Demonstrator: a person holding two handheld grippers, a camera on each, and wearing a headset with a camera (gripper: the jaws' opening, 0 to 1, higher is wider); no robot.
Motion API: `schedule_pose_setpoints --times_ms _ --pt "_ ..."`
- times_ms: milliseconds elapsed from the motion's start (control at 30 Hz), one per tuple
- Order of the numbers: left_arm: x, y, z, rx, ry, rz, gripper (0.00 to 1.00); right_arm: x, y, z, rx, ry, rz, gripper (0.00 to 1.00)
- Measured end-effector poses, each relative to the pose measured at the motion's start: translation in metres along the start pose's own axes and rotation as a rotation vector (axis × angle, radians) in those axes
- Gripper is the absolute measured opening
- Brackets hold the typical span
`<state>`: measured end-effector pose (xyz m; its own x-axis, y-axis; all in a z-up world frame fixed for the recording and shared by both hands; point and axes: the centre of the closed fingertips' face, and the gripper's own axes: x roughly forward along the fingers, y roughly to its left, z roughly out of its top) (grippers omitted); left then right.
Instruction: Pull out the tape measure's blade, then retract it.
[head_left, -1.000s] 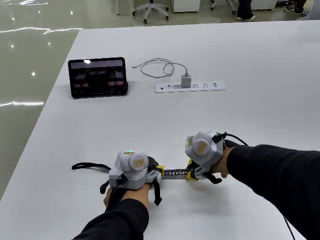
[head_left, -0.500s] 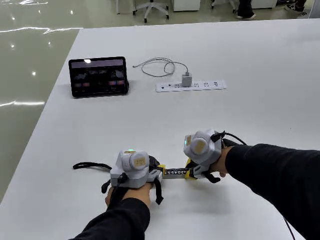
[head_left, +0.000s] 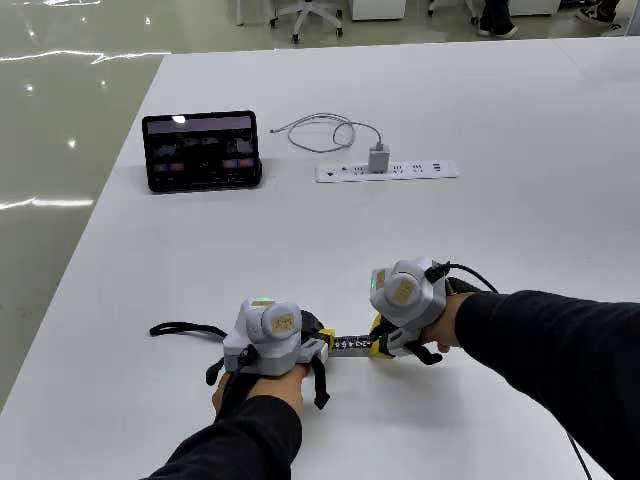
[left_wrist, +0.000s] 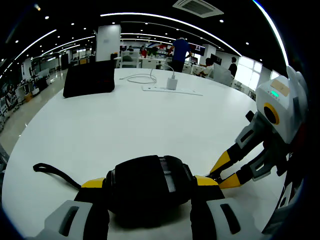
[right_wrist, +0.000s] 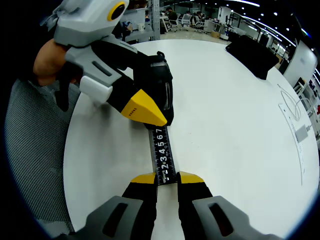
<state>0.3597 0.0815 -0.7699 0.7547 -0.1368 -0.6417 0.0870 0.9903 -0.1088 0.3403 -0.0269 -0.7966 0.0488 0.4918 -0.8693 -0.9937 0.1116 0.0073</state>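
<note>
The black tape measure case (left_wrist: 150, 192) sits on the white table with my left gripper (left_wrist: 149, 181) shut on it, one yellow-tipped jaw on each side. Its black wrist strap (head_left: 180, 328) trails off to the left. A short stretch of dark numbered blade (right_wrist: 161, 147) runs out of the case (right_wrist: 159, 82) to my right gripper (right_wrist: 167, 178), which is shut on the blade's end. In the head view the left gripper (head_left: 318, 343) and right gripper (head_left: 376, 346) stand close together near the table's front, joined by the blade (head_left: 350, 345).
A black tablet (head_left: 202, 150) stands propped at the back left. A white power strip (head_left: 388, 170) with a charger and a looped cable (head_left: 325, 132) lies behind the grippers. The table's left edge (head_left: 95, 225) drops to a glossy floor.
The head camera has tilted a little. Both grippers keep their hold, and the short length of blade between them looks about the same.
</note>
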Motion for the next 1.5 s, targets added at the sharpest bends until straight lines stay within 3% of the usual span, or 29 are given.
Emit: schedule_pose_setpoints --times_ms 200,433,1033,1500 --pt "0.000 0.000 0.000 -0.007 -0.001 -0.009 0.62 0.002 0.001 0.003 -0.018 -0.002 -0.003 0.11" --pt "0.000 -0.001 0.000 -0.003 0.005 -0.012 0.62 0.010 0.003 0.018 -0.021 -0.036 -0.006 0.11" --pt "0.000 0.001 0.000 -0.009 0.008 -0.011 0.62 0.014 0.003 0.025 -0.024 -0.037 0.009 0.11" --pt "-0.001 0.001 0.000 -0.017 0.013 -0.010 0.62 0.021 0.002 0.041 -0.028 -0.060 0.012 0.11"
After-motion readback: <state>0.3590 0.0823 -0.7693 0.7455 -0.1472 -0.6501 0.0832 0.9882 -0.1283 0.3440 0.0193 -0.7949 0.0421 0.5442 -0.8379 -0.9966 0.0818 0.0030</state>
